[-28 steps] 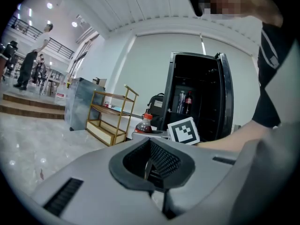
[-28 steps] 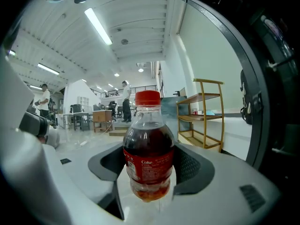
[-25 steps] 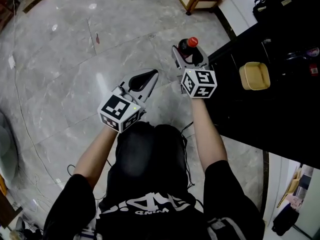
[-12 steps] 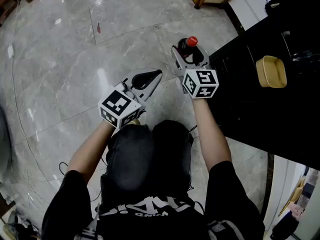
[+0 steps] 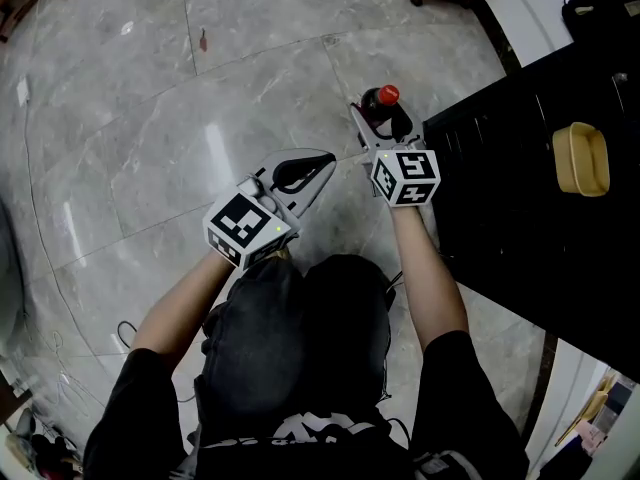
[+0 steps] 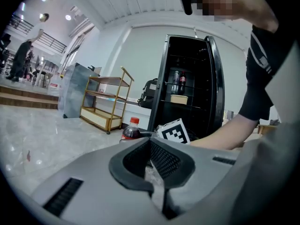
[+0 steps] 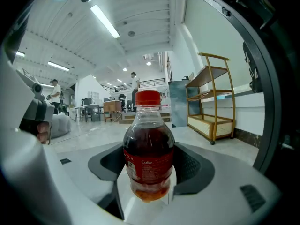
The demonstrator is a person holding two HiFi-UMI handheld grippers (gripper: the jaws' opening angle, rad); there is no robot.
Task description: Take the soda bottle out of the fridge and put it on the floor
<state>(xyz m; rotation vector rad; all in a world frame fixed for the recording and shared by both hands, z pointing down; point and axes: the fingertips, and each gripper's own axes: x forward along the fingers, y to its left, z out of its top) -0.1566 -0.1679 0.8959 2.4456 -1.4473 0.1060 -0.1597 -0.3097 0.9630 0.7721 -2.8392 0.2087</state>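
Soda bottle (image 7: 149, 149) of dark cola sits clamped in right tongs (image 7: 151, 170).

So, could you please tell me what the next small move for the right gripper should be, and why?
Probably lower the right gripper straight down until the soda bottle stands on the floor, then open the gripper. The bottle is upright, clamped between the jaws, and outside the fridge, over bare floor. Whether its base touches the floor yet cannot be told.
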